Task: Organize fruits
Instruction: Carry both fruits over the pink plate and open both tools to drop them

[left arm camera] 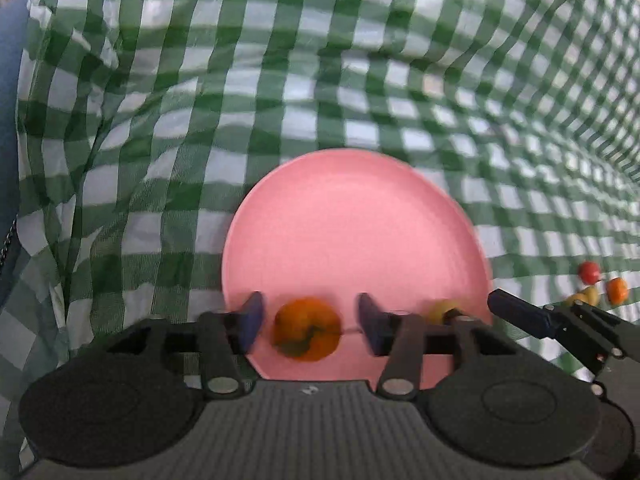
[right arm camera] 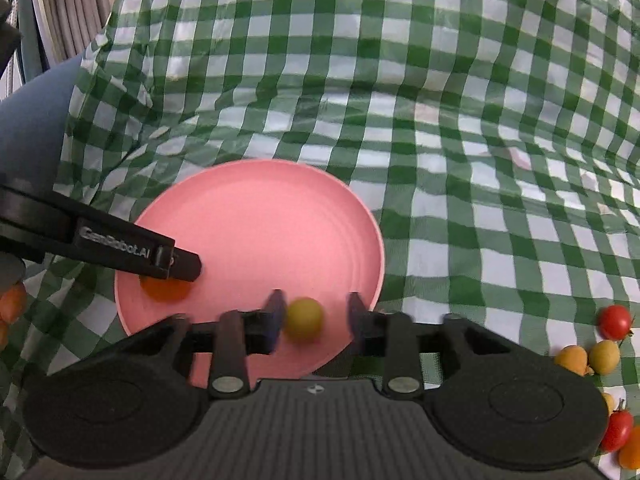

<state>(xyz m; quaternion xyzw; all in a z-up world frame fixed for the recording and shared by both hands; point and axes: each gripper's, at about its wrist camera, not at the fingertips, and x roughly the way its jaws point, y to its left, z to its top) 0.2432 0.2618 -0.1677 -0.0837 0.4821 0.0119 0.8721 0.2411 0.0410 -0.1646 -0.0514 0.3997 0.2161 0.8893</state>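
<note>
Your left claw [left arm camera: 308,322]: spread, level over pink plate [left arm camera: 356,220], orange fruit [left arm camera: 307,329] between fingers.
Your right claw [right arm camera: 314,318]: spread around yellow fruit [right arm camera: 305,318].

Black gripper [left arm camera: 310,322], blue-padded fingers [left arm camera: 253,320]

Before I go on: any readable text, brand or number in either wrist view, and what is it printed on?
"GenRobot.AI" – raised lettering, slightly blurred, on the black finger of the left claw as it shows in the right wrist view, reaching over the pink plate.
A small emblem on the ribbed body of each claw's mount is too small to read.
Nothing readable on the plate, the fruits or the checked cloth.
</note>
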